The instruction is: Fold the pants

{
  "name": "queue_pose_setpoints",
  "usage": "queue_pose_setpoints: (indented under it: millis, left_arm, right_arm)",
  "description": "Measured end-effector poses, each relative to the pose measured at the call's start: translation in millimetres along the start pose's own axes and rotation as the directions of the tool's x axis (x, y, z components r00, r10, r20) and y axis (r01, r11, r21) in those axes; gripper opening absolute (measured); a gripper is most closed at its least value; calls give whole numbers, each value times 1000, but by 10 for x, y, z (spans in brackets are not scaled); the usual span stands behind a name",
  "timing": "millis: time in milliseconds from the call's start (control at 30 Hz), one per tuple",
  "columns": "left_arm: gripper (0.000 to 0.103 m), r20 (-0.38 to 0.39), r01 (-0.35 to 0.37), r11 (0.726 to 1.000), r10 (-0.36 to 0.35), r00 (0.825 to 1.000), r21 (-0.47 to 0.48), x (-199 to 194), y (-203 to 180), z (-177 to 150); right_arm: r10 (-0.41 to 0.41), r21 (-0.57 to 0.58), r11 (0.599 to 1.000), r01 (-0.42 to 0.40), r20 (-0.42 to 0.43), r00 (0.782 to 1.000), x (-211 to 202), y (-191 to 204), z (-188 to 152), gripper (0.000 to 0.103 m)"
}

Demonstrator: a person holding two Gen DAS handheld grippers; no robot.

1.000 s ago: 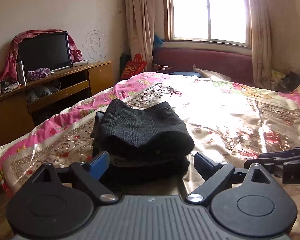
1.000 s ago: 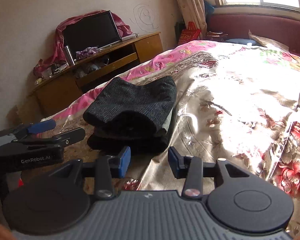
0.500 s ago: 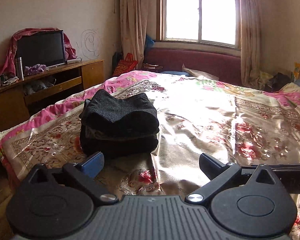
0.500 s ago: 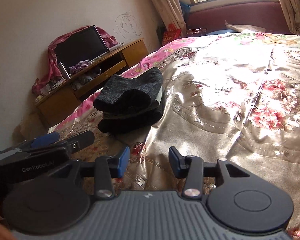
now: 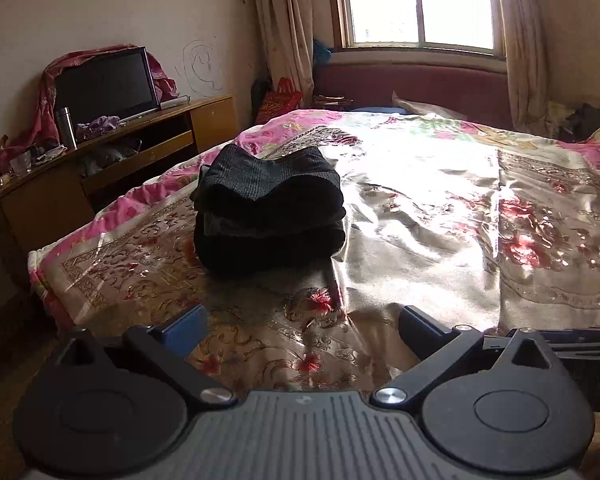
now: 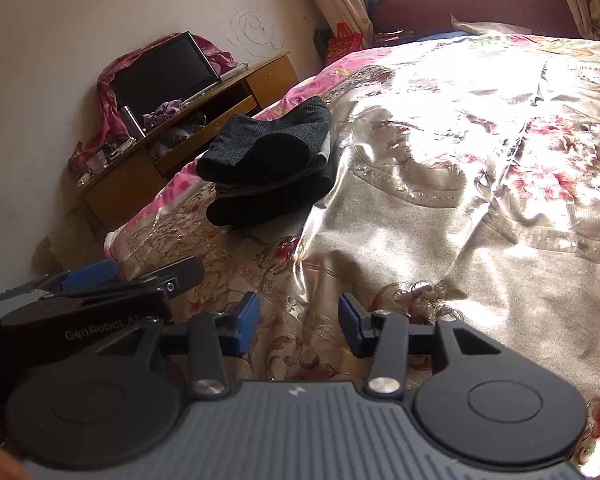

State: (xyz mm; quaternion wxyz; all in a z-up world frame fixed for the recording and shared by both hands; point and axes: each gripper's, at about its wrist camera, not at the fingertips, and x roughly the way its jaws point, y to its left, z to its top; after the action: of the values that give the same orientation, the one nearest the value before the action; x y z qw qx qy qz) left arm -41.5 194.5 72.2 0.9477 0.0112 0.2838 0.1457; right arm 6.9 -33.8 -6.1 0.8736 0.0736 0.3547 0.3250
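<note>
Dark grey ribbed fabric — the pants — lies folded into a thick, stacked bundle on the bed, toward the left side of the floral satin bedspread and not far from its near corner. Rounded fold edges face the near side in the left wrist view; the bundle's longer side seems to run left to right across the bed, though the lens distortion makes this hard to judge. In the right wrist view the same pants sit far and to the left, with a paler layer showing between the folds.

Beyond the bed's left edge stands a wooden TV stand carrying a dark television draped with pink cloth and a metal flask. A red bag sits in the far corner below the curtains and window.

Bare bedspread lies between both tools and the bundle. The left gripper hovers near the viewer, well apart from the pants, its fingers spread wide and holding nothing. The right gripper also hangs over the near bedspread — fingers parted with a clear gap, empty. The left gripper shows at the lower left of the right wrist view.
</note>
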Motion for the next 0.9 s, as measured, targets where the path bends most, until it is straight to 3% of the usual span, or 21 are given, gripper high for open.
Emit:
queue_pose_setpoints:
  millis: [633, 900]
  left_arm:
    - [103, -89, -7, 996, -1, 996, -90, -17, 272, -259]
    - [103, -51, -31, 997, 27, 998, -71, -109, 259, -184]
  right_arm:
    - [9, -33, 999, -11, -73, 997, 97, 221, -183, 47]
    - [17, -36, 999, -19, -60, 998, 53, 260, -167, 47]
